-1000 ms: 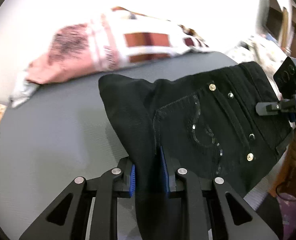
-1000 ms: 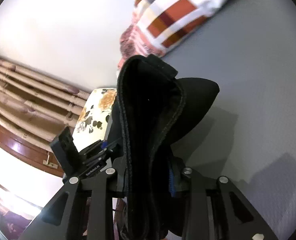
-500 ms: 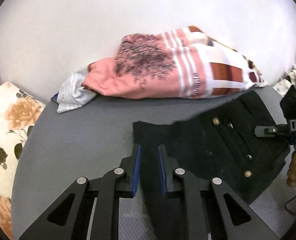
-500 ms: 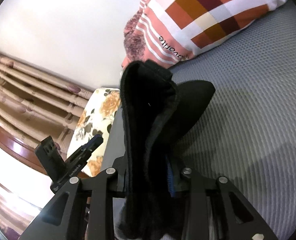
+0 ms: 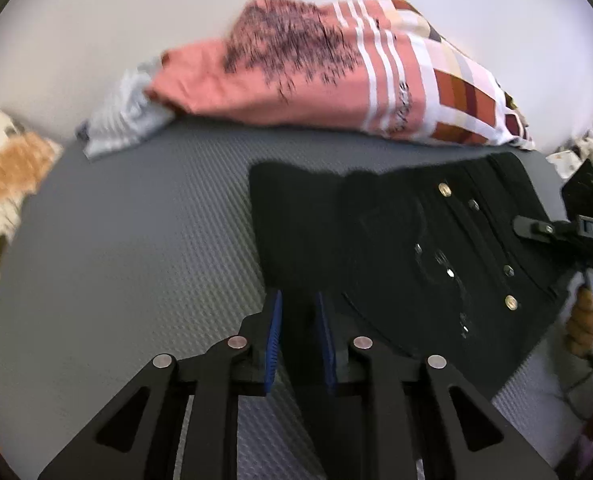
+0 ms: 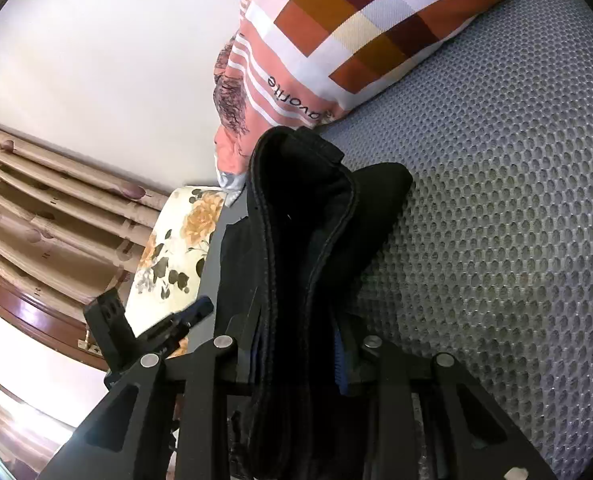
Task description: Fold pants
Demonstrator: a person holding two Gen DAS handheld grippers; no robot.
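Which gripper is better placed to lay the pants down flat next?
Probably both together: left gripper and right gripper each clamp the black pants just above the grey mat.

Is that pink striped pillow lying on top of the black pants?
No, the pink striped pillow sits behind the black pants, with a strip of grey textured mat showing between them.

Lighting bright and even. Left wrist view: motion blur throughout, worst on the floral cushion (image 5: 4, 168) at left. Right wrist view: sharp; mat (image 6: 516, 200) texture crisp; glare at lower left. Black pants (image 5: 396, 248) lose detail. Fisheye bending and dark corners in both.
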